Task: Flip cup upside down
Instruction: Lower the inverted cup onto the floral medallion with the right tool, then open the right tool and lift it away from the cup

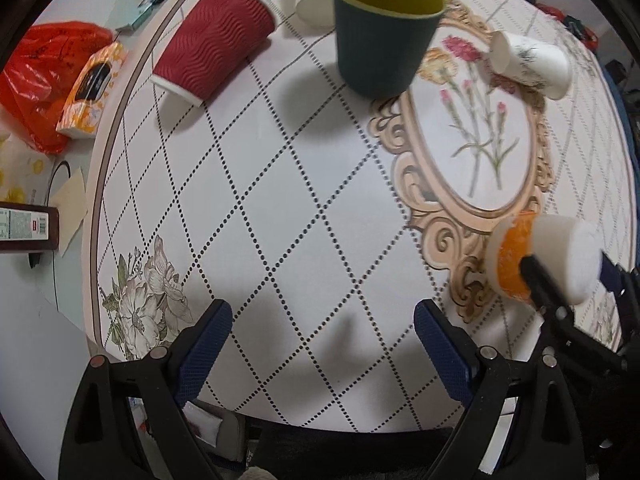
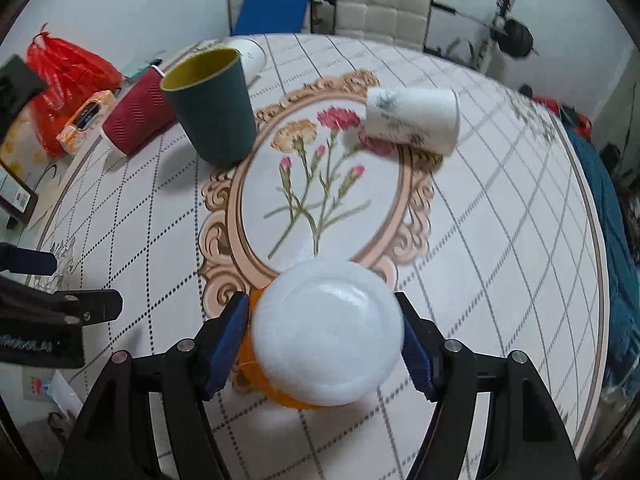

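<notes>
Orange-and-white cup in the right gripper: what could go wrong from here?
1. The right gripper pinches the orange-and-white paper cup across its sides; thin paper may crush or slip during the turn.
2. It hangs low over the round patterned table, so its rim could catch there.
3. The open left gripper hovers close by, so a wide swing might hit it.
</notes>
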{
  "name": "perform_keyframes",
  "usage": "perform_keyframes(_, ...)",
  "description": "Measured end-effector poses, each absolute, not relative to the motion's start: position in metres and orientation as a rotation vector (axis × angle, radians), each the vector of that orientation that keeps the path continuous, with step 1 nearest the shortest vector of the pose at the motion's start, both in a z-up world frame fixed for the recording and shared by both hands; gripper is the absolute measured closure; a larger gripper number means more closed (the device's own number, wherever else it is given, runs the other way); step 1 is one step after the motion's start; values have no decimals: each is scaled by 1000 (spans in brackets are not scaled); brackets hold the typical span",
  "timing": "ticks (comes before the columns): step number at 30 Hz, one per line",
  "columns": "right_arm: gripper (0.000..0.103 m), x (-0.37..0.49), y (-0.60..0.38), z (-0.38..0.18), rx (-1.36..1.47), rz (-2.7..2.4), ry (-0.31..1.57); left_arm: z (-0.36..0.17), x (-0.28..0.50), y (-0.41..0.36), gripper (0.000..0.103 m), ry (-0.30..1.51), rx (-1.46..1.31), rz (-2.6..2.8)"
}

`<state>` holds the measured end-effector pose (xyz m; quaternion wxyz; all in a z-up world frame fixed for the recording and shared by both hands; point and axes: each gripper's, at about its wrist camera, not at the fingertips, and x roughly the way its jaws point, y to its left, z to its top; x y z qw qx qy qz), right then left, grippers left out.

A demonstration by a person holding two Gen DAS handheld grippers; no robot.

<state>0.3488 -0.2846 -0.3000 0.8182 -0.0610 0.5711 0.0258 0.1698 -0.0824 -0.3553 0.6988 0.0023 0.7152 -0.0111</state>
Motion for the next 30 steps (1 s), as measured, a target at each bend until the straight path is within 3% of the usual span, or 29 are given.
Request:
perform_keyframes(3,11,338,-291,-293,-69,24,1250,-338,158,-78,10,1557,28,-61)
perform_keyframes(14,7,267,-318,-201,37,-234,1277,-256,134,-75,5,1413,72,-211)
perform_keyframes(30,7,185,-320,-51,77,-255,1148,-116,65,-78,5,1216,50,-216)
